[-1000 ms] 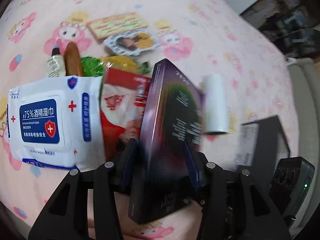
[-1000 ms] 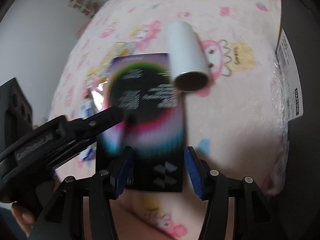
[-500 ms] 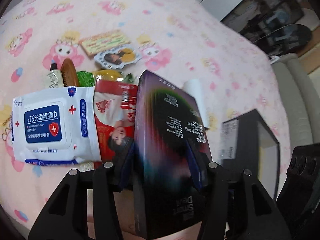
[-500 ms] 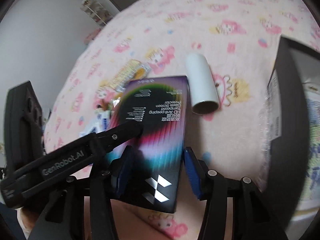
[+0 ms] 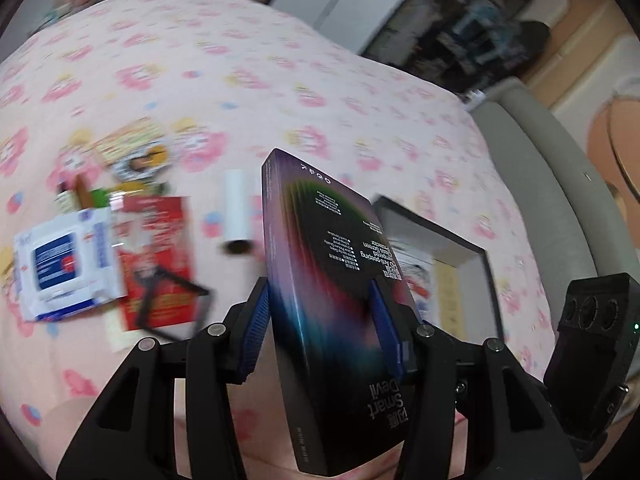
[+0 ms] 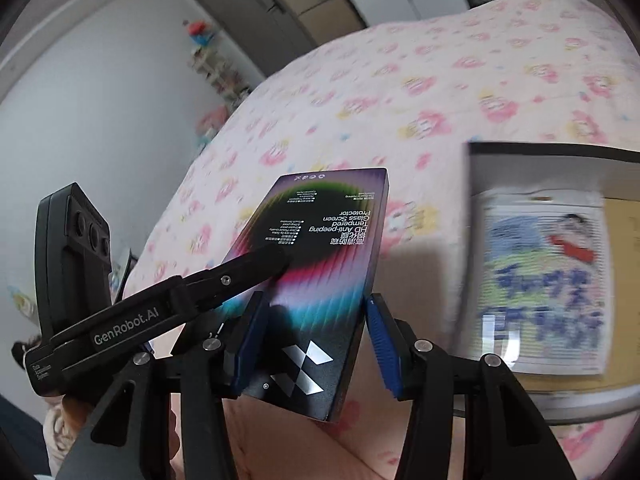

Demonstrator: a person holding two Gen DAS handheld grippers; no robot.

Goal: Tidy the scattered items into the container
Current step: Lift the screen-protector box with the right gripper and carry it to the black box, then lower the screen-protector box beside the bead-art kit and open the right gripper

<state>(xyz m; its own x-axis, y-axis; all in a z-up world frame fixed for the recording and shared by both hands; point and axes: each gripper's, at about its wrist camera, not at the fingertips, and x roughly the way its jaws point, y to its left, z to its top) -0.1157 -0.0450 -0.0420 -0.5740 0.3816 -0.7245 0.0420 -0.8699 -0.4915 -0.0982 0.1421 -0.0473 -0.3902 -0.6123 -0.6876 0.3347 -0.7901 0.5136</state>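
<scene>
So the surface here is a bed (image 5: 280, 80) with a pink cartoon-print blanket, white walls and a grey door behind it, dark cluttered shelves on the far side. The screen protector box (image 5: 332, 304) is up in the air over the bed, pinched by both tools: the left hand-held gripper (image 5: 320, 320) clamps its flat faces, and the right hand-held gripper (image 6: 312, 332), whose jaws were just closing, has its blue pads against the long edges. The black container (image 6: 560, 280) sits on the bed just beside it, with a printed bag inside, too blurred to read. Left behind on the blanket: a wet wipes pack (image 5: 68, 264), red packet (image 5: 160, 256), white roll (image 5: 238, 208), all smeared by motion. Smaller stuff behind them I can't make out.
</scene>
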